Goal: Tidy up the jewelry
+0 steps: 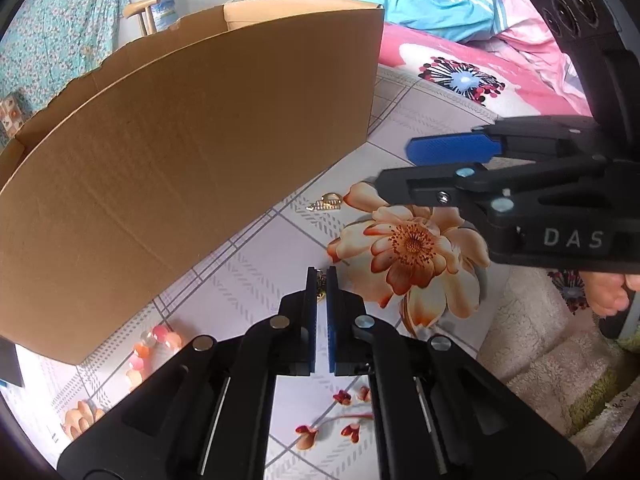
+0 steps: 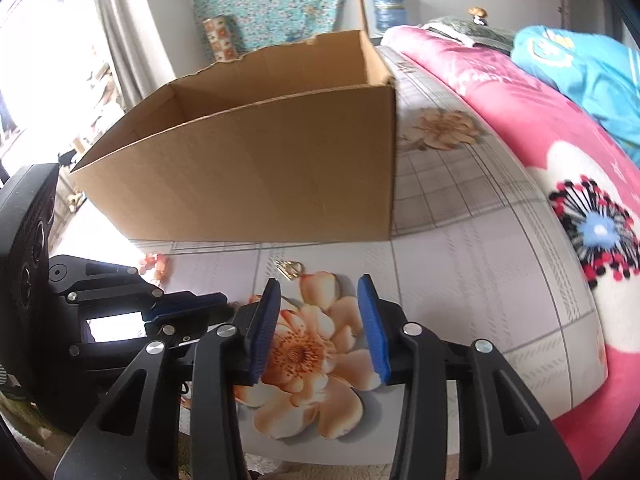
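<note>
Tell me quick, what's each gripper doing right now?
Left gripper: shut on a small gold trinket.
Right gripper: open, nothing between its fingers, gold jewelry lying ahead of it.

Both wrist fisheyes sit close above the floral-printed bed sheet (image 1: 400, 120), angled steeply down past own jaws. Shared: open brown cardboard box (image 1: 180, 152) (image 2: 260, 184), large orange printed flower (image 1: 412, 244) (image 2: 300, 352).

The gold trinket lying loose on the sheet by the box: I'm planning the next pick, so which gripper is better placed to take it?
Probably right. The right gripper has open, empty jaws pointing at the gold trinket, just beyond its fingertips. The left gripper is already shut on another small gold piece.
</note>
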A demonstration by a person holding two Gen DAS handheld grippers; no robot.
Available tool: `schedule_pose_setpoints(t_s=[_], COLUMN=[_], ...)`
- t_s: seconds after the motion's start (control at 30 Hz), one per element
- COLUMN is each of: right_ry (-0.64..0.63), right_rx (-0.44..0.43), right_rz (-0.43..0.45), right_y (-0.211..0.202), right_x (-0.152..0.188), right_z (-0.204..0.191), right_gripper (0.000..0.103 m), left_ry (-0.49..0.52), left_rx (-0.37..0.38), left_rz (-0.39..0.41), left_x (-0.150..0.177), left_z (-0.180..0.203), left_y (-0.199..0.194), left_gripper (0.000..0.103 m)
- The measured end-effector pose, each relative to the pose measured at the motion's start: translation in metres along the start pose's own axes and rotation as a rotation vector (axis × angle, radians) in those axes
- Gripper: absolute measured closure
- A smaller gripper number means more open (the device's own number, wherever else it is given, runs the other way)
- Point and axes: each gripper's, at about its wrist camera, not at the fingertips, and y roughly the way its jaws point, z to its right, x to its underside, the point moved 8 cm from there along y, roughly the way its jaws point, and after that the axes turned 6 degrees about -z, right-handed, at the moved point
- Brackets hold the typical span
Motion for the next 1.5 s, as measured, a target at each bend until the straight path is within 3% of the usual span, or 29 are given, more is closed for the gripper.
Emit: schedule_pose_setpoints(t_s=[0.23, 0.8, 1.33, 1.47, 1.5], right_ry=[-0.12, -0.17, -0.121, -0.14, -0.158], right_rx=[-0.009, 0.003, 0.005, 0.029, 0.03], right_rz=[-0.051, -0.111, -0.098, -0.088, -0.087], right_y=[0.022, 0.042, 0.019, 0.021, 0.023], right_x=[-0.01, -0.015, 0.0, -0.003, -0.004], right_z=[-0.02, -0.026, -0.02, -0.017, -0.018], right_gripper=[0.067, 0.097, 0.097, 0.075, 0.074], left_ry=[-0.069, -0.106, -0.1, -0.1, -0.099], left_rx=[0.028, 0.067, 0.056, 0.058, 0.058], left_rz=[0.006, 0.015, 0.019, 0.018, 0.018], left_x=[0.012, 0.02, 0.018, 0.019, 0.018], left_z=[-0.011, -0.021, -0.018, -0.018, -0.018], left_y=[-0.008, -0.011, -0.01, -0.01, -0.011], left_gripper=[0.103, 0.103, 0.103, 0.102, 0.102])
